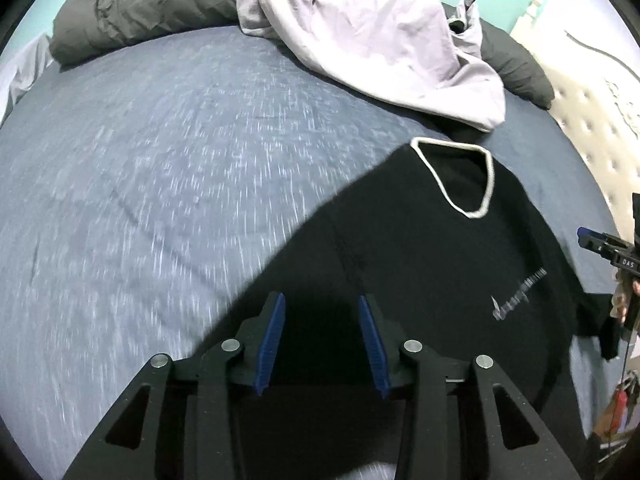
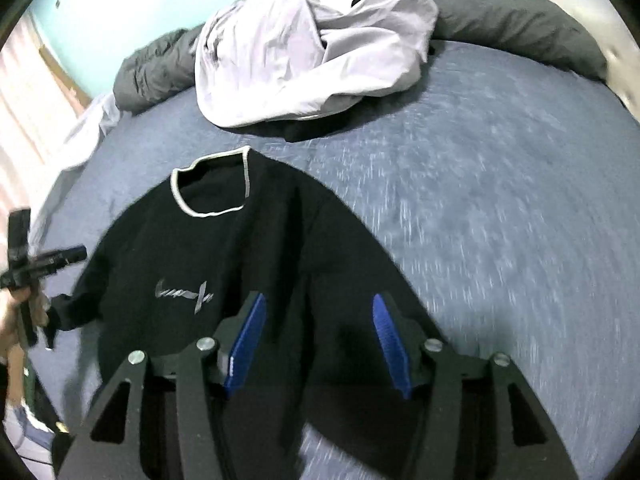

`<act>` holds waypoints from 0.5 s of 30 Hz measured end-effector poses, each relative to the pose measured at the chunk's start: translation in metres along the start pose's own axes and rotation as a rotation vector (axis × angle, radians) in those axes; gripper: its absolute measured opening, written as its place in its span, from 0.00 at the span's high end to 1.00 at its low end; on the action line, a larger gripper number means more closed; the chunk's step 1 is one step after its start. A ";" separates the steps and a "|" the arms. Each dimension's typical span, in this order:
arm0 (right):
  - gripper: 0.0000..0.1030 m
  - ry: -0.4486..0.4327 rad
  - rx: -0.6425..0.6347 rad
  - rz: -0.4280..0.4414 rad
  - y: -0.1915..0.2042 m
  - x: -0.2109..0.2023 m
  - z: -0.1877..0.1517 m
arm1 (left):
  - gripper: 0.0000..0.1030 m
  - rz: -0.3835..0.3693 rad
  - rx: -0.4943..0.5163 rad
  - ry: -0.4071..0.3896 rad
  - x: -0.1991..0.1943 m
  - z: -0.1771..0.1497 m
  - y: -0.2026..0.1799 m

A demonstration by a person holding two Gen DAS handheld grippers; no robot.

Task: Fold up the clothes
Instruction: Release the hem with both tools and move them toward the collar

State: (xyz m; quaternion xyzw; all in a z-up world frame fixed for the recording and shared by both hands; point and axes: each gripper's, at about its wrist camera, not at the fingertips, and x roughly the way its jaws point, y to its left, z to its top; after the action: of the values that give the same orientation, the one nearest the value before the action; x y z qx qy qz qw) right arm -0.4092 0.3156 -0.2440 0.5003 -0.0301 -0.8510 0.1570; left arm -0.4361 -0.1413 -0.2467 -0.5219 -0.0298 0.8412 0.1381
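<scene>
A black T-shirt (image 1: 420, 248) with a white-trimmed neckline (image 1: 460, 178) lies spread on the blue-grey bed (image 1: 160, 180), front side up, a small grey logo (image 1: 520, 294) showing on the chest. In the left wrist view, the left claw (image 1: 322, 340) hangs over the shirt's lower half with its blue-padded fingers (image 1: 270, 344) set apart and nothing between them; black cloth fills the gap behind, though whether the tips touch the fabric is hard to tell from this angle. In the right wrist view, the right claw (image 2: 318, 344) is likewise spread wide over the same T-shirt (image 2: 248, 264), its blue pads (image 2: 390, 344) clear of each other and holding nothing. Each camera catches the other tool at the frame's edge: the right one appears at the far right of the left view, the left one at the far left of the right view, gripped by a hand (image 2: 18, 312), just beside a short sleeve (image 2: 66, 314). Beyond the collar, near the head of the bed, sits a crumpled pale lilac garment (image 1: 380, 40), with a dark grey duvet (image 1: 132, 16) bunched behind it. A cream tufted headboard (image 1: 592, 136) shows at the right of the left view. The bed surface looks streaked with blur.
</scene>
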 end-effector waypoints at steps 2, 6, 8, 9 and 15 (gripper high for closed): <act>0.45 0.013 -0.024 0.001 -0.002 0.019 0.011 | 0.59 -0.006 0.005 -0.006 0.013 0.011 0.001; 0.45 0.022 -0.024 -0.009 -0.011 0.047 0.026 | 0.59 -0.027 0.012 -0.005 0.034 0.025 0.002; 0.45 0.026 -0.018 -0.010 -0.015 0.060 0.033 | 0.59 -0.036 0.024 0.001 0.043 0.028 0.003; 0.45 0.029 -0.018 -0.012 -0.016 0.065 0.035 | 0.59 -0.033 0.030 0.000 0.047 0.029 0.003; 0.45 0.035 -0.049 -0.001 -0.013 0.091 0.050 | 0.59 -0.059 0.034 -0.025 0.058 0.032 0.003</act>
State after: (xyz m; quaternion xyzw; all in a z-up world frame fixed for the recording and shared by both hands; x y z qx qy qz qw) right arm -0.4961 0.2953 -0.2983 0.5110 -0.0065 -0.8427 0.1692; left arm -0.4889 -0.1263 -0.2834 -0.5078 -0.0328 0.8437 0.1713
